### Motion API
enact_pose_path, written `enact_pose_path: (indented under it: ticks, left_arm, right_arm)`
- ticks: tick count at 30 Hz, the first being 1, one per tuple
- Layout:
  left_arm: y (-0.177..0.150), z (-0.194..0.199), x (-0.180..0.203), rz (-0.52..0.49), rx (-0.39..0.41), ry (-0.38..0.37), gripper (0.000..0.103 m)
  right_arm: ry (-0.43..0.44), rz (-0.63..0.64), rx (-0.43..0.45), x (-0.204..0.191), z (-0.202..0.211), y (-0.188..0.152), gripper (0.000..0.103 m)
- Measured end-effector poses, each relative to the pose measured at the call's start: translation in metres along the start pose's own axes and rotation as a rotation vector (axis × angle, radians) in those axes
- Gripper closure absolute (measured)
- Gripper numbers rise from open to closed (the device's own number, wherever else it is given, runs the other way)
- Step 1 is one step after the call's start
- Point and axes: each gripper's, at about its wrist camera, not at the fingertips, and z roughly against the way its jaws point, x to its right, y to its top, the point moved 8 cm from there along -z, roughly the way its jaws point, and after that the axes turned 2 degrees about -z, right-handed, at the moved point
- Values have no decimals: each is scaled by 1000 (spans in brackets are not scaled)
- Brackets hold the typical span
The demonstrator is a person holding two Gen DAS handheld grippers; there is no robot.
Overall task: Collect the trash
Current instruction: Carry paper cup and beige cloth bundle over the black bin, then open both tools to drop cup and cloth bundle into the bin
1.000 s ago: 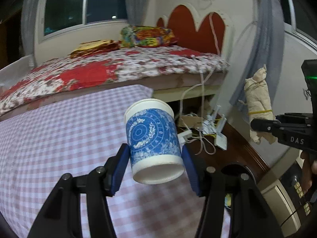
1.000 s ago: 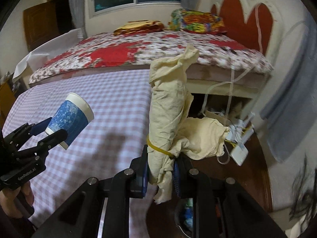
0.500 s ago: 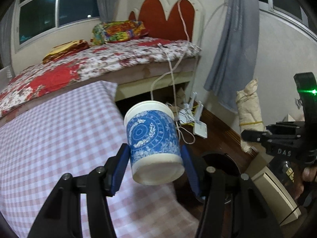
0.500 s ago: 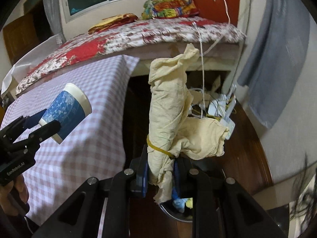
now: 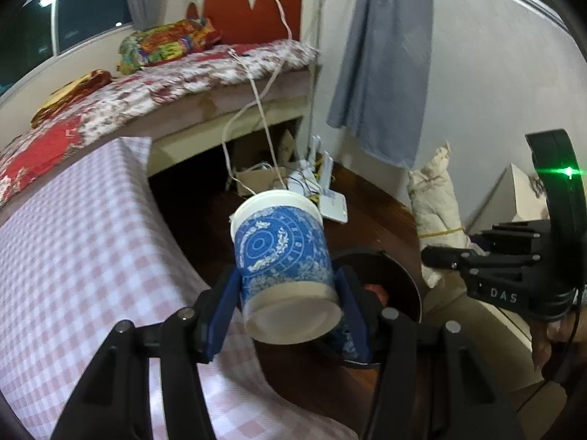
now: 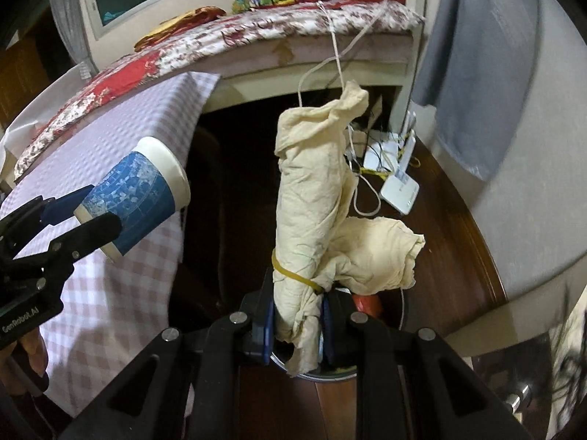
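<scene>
**Both loads brought over the bin**

The left claw (image 5: 290, 308) is clenched on a blue-patterned paper cup (image 5: 284, 256), gripped across its lower wall and tilted with the mouth away from the camera. The right claw (image 6: 297, 315) is clenched on a cream cloth bundle (image 6: 315, 198) bound by a yellow rubber band (image 6: 293, 273); the bundle stands up out of the pads, with a loose fold drooping toward 3 o'clock.

Compared with a second ago, both views have been swung off the checked surface (image 5: 80, 256) and toward the dark wooden floor (image 6: 451, 242). A round dark bin (image 5: 400, 275) is now seen directly behind the cup, toward 4 o'clock of it, with something red inside; in the right wrist view the bin's rim (image 6: 323, 376) shows just under the bundle at 6 o'clock.

Beyond, at 12 o'clock, cables and a white router (image 6: 400, 189) lie beside the bed (image 5: 165, 84).

It is judged that carrying is nearly finished and that release over the bin comes next; neither item has yet been dropped.
</scene>
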Motion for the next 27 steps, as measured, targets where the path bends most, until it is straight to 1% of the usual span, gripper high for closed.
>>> enact_pose_path:
  ticks: [8, 14, 19, 24, 27]
  left_arm:
    - [-14, -28, 30, -47, -75, -49, 48]
    - [-24, -49, 50, -68, -132, -83, 48]
    - [-36, -71, 63, -68, -199, -103, 48]
    - [-50, -88, 76, -80, -251, -130, 48]
    - [-56, -99, 80, -66, -290, -139, 48]
  right_arm:
    - [-14, -16, -38, 22, -12, -24, 81]
    - [-28, 7, -72, 35, -36, -43, 81]
    - [-10, -32, -110, 53, -56, -60, 81]
    - [7, -14, -141, 56, -71, -72, 81]
    - [16, 5, -162, 55, -81, -79, 81]
